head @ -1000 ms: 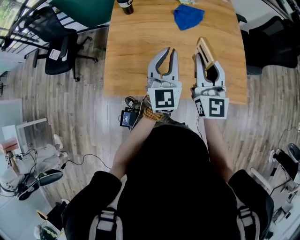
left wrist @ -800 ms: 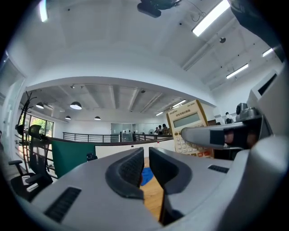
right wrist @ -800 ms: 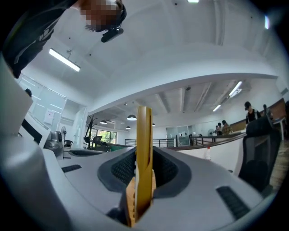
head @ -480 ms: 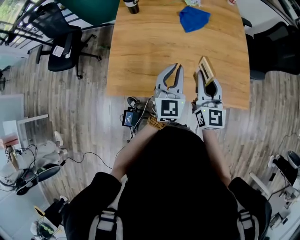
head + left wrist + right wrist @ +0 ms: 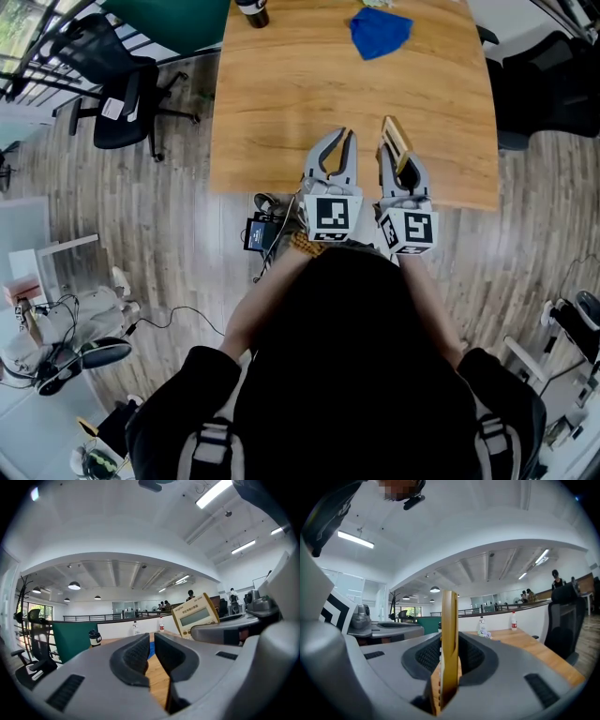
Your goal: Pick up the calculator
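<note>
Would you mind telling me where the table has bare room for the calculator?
The table is bare in its middle, between the dark cup and blue cloth at the far edge and the left gripper and right gripper crowding the near edge.

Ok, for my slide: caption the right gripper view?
Right gripper shut on the gold calculator, held edge-on, wooden table beyond.

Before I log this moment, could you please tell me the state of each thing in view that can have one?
calculator: gripped on edge, standing upright in the right claw.
right claw: shut on the calculator.
left claw: shut, nothing between its pads.
blue cloth: crumpled, lying at the far end of the table.
dark bottle: upright on the table's far edge.
</note>
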Available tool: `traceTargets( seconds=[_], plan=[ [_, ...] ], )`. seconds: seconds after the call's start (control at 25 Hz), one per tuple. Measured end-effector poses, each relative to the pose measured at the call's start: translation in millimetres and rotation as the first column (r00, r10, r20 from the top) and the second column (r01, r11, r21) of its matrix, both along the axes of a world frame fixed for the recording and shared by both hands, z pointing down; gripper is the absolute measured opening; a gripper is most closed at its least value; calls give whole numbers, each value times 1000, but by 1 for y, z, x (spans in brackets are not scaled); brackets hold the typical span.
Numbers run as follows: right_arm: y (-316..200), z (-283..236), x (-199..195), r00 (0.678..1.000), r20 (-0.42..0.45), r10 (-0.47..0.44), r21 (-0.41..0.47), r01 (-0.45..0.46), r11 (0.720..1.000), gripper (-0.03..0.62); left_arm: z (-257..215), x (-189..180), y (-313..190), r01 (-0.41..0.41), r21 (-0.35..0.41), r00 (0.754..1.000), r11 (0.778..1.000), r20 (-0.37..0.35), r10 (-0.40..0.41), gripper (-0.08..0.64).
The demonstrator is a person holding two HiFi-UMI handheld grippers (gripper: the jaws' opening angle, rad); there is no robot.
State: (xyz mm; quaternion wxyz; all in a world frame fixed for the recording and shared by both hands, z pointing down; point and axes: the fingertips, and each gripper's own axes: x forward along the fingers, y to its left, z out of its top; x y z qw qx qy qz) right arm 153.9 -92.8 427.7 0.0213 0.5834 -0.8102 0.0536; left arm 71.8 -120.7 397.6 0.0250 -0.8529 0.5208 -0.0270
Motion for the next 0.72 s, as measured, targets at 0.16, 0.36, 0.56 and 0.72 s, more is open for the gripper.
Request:
traceTargets(
  seconds=[0.16, 0.36, 0.56, 0.72],
  plan=[
    [-4, 5, 4, 999, 49, 20, -52, -17, 998, 87, 4, -1, -2, 0, -10, 1000, 1000, 8, 0, 51],
    [-6, 11, 6, 997, 75, 36, -81, -30, 996, 87, 11, -2, -3, -8, -26, 1000, 1000, 8, 8, 51],
    [-4, 17, 7, 996, 77, 48, -95, -40, 995, 86, 14, 0, -1, -28, -32, 1000, 999, 11, 28, 51],
    [-4, 21, 10, 995, 90, 50, -100, -41, 994, 86, 18, 1, 0, -32, -42, 999, 999, 15, 32, 51]
  ],
)
